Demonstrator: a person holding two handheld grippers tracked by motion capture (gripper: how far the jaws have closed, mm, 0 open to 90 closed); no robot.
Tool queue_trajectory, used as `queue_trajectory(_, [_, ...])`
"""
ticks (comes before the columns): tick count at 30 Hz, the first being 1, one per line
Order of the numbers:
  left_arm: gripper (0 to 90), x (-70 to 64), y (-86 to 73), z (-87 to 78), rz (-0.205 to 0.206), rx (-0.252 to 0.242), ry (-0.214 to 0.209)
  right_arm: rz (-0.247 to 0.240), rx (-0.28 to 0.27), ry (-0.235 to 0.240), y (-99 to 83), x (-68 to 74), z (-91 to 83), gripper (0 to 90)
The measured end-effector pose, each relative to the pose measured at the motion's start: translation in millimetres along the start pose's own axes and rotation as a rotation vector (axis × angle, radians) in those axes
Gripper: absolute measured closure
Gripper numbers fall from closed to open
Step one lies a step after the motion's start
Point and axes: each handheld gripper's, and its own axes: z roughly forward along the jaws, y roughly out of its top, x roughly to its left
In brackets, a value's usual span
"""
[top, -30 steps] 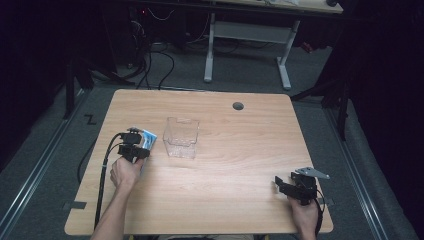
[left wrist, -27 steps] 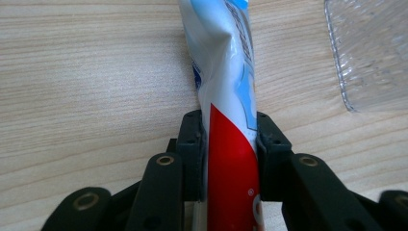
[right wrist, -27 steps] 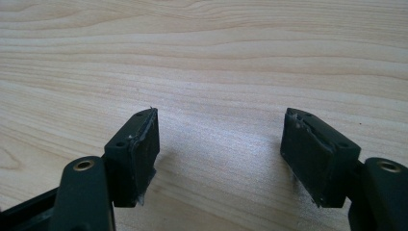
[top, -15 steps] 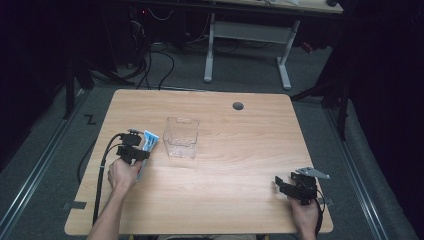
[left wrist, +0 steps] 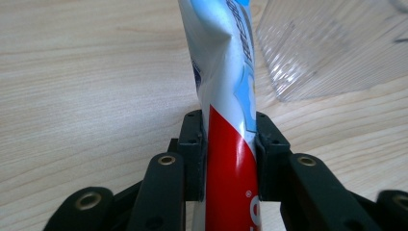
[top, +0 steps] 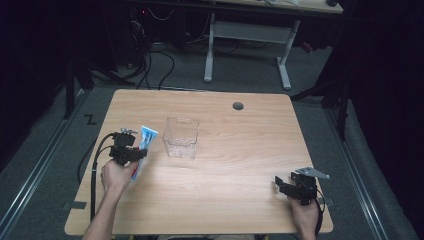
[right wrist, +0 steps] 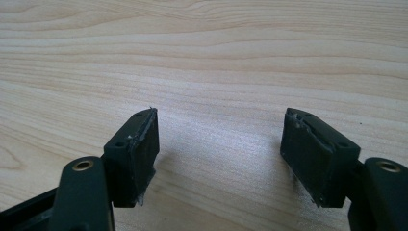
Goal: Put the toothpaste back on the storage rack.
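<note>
A toothpaste tube (left wrist: 226, 120), red near the jaws and white and blue farther out, is clamped in my left gripper (left wrist: 230, 144). From above, my left gripper (top: 131, 150) holds the tube (top: 146, 137) at the table's left, with its blue end just left of a clear plastic box (top: 181, 137). The same box (left wrist: 332, 48) shows at the upper right in the left gripper view. My right gripper (top: 285, 186) rests low at the table's right front. Its jaws stand wide apart over bare wood (right wrist: 220, 139), with nothing between them.
The wooden table (top: 240, 150) has a round cable hole (top: 238, 106) near its far edge. A black cable (top: 95, 170) trails from my left gripper off the table's left side. Beyond the table stands a white desk frame (top: 245, 35) on dark floor.
My left gripper and the tube have shifted slightly toward the near side. The right gripper has stayed where it was.
</note>
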Motion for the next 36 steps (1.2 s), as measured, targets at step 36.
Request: queue_trajectory(36, [69.9,-35.8,24.1,-46.6,0.118,-0.180,-0.149,0.008,-0.001,0.006,-0.2,-0.3,-0.3,29.7])
